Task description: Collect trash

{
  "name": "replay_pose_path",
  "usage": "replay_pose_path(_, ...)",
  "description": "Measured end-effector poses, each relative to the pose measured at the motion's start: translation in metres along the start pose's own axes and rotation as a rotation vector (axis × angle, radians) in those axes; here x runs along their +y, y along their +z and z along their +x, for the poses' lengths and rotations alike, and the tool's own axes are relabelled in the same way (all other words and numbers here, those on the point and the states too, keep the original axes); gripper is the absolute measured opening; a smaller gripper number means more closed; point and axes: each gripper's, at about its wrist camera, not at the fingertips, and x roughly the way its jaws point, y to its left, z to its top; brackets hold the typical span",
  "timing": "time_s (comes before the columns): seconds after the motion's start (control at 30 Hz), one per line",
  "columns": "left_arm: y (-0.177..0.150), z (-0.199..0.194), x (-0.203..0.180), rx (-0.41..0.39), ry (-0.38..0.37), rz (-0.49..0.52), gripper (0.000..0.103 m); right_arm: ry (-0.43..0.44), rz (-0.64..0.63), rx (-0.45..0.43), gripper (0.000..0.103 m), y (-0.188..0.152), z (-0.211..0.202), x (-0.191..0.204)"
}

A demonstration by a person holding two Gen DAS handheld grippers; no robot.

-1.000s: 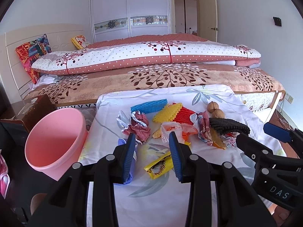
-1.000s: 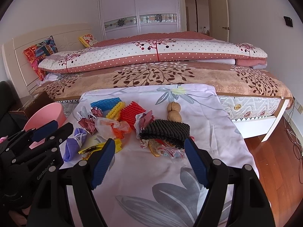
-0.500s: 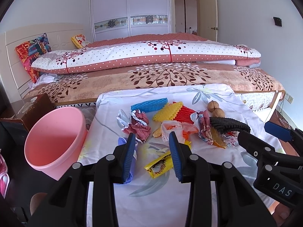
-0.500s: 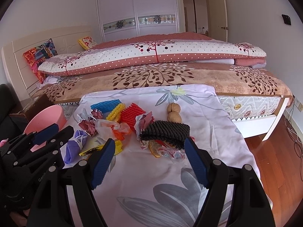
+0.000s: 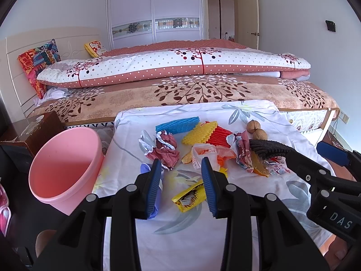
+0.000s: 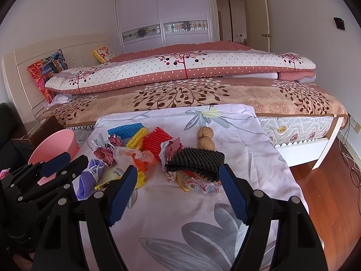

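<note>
Trash lies in a heap on a floral-sheeted table (image 5: 225, 237): blue (image 5: 178, 125), yellow (image 5: 199, 133) and red (image 5: 220, 135) foam nets, crumpled red-white wrappers (image 5: 165, 150), a yellow snack packet (image 5: 188, 197), a purple bag (image 6: 86, 179), a black foam net (image 6: 196, 162) and two walnuts (image 6: 205, 139). A pink bin (image 5: 64, 166) stands left of the table. My left gripper (image 5: 181, 186) is open and empty, just short of the yellow packet. My right gripper (image 6: 178, 192) is open wide and empty, in front of the black net.
A bed (image 5: 180, 90) with a folded quilt runs behind the table. A dark wooden nightstand (image 5: 38, 127) stands behind the bin. Wood floor (image 6: 331, 194) lies to the right. A wardrobe and door are at the back wall.
Both grippers have hardly moved; the views shift only slightly. Nothing was taken hold of or let go.
</note>
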Motion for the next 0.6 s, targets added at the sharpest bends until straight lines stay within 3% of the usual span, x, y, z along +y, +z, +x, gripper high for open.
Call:
replay_pose_path(0.37, -0.0012, 0.0023, -0.003, 0.005, -0.005, 0.005, 0.037, -0.003, 0.003, -0.011, 0.074, 0.0005, -0.0018, -0.0004)
replay_pose_path(0.6, -0.0009, 0.0038, -0.0039, 0.008, -0.008, 0.007, 0.037, -0.004, -0.007, -0.003, 0.067, 0.0001, 0.0005, -0.0006)
